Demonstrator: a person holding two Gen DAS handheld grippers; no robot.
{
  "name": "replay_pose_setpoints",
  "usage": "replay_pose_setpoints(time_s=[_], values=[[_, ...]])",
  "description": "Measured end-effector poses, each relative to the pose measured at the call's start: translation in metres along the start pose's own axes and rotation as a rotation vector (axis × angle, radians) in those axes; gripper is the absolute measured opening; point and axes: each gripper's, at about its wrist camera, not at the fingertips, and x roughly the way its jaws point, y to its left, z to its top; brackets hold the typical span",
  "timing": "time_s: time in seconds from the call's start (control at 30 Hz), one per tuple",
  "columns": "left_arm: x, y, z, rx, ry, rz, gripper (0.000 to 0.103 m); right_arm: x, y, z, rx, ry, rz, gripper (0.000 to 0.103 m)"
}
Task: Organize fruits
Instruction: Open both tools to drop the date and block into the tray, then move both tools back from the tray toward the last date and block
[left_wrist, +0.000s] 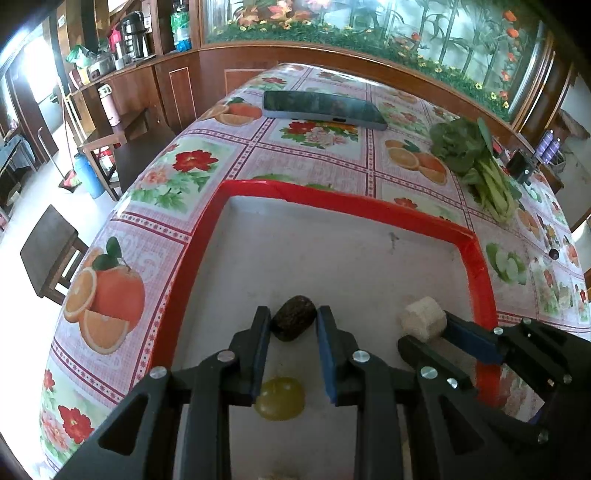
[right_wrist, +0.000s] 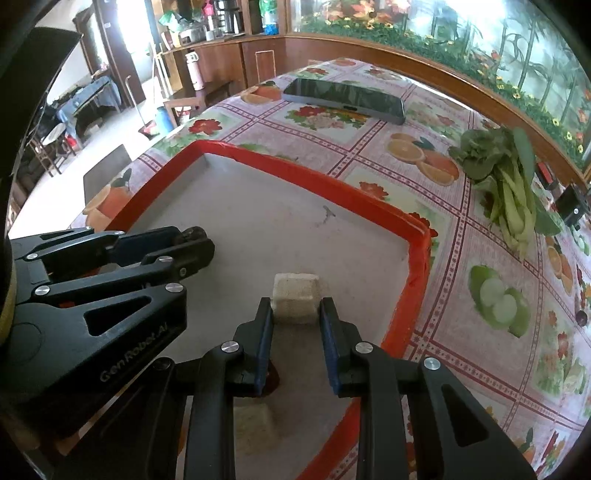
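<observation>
Inside the red-rimmed tray (left_wrist: 480, 266), both grippers point steeply down at the pale floor of the tray, side by side.

Left gripper (left_wrist: 293, 325): its blue-padded fingers (left_wrist: 263, 343) bracket a dark, rough-skinned fruit (left_wrist: 293, 323) that rests on the tray floor. The fruit sits at the fingertips. The pads lie just beside its two sides; a slight gap shows at the left pad, so the fingers stand slightly apart and do not press on the fruit. Below it, between the finger bases, a yellow-green round fruit (left_wrist: 280, 400) lies on the tray floor.

Right gripper (right_wrist: 295, 314): its fingers (right_wrist: 330, 332) bracket a pale, blocky piece (right_wrist: 295, 299) standing on the tray floor. The piece sits at the fingertips, with the pads close against its lower corners; whether they press on it cannot be told. A second pale piece (right_wrist: 255, 424) lies lower down, partly hidden behind the left finger.

In the right wrist view the left gripper enters from the left edge, angled toward the tray's far left corner.

The tray rests on a surface (left_wrist: 155, 177) covered with a cloth printed with fruit and flowers. Beyond the tray lie a dark phone (left_wrist: 321, 109) and, to the right, a bunch of leafy greens (right_wrist: 509, 184), both well apart from the tray.
</observation>
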Motion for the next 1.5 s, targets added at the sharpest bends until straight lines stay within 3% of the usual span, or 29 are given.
replay_pose_setpoints(time_s=[0.03, 0.1, 0.13, 0.17, 0.3, 0.43, 0.7, 1.23, 1.5], values=[[0.0, 0.0, 0.0, 0.003, 0.001, 0.001, 0.034, 0.001, 0.0, 0.0, 0.003, 0.002, -0.001, 0.037], [0.0, -0.002, -0.001, 0.005, 0.008, 0.021, 0.05, 0.0, -0.001, -0.001, 0.005, 0.004, -0.008, 0.04], [0.001, -0.003, -0.001, 0.006, 0.008, 0.04, 0.063, 0.0, -0.001, -0.002, 0.005, 0.004, -0.009, 0.04], [0.0, -0.003, -0.001, 0.006, -0.001, 0.054, 0.067, 0.0, -0.001, -0.002, 0.004, 0.008, -0.014, 0.04], [-0.004, -0.002, -0.003, 0.01, -0.002, 0.058, 0.069, -0.003, -0.002, -0.004, 0.005, 0.008, -0.019, 0.041], [-0.01, 0.0, -0.006, 0.005, -0.016, 0.084, 0.079, -0.007, -0.002, -0.006, 0.012, 0.01, -0.016, 0.049], [-0.022, 0.007, -0.016, -0.017, -0.019, 0.103, 0.08, -0.019, 0.006, -0.014, -0.004, -0.004, -0.036, 0.066], [-0.051, -0.001, -0.042, -0.061, -0.033, 0.111, 0.081, -0.068, -0.001, -0.044, 0.003, -0.042, -0.028, 0.072], [-0.063, -0.032, -0.055, -0.055, -0.042, 0.083, 0.081, -0.09, -0.041, -0.075, 0.064, -0.04, -0.055, 0.072]])
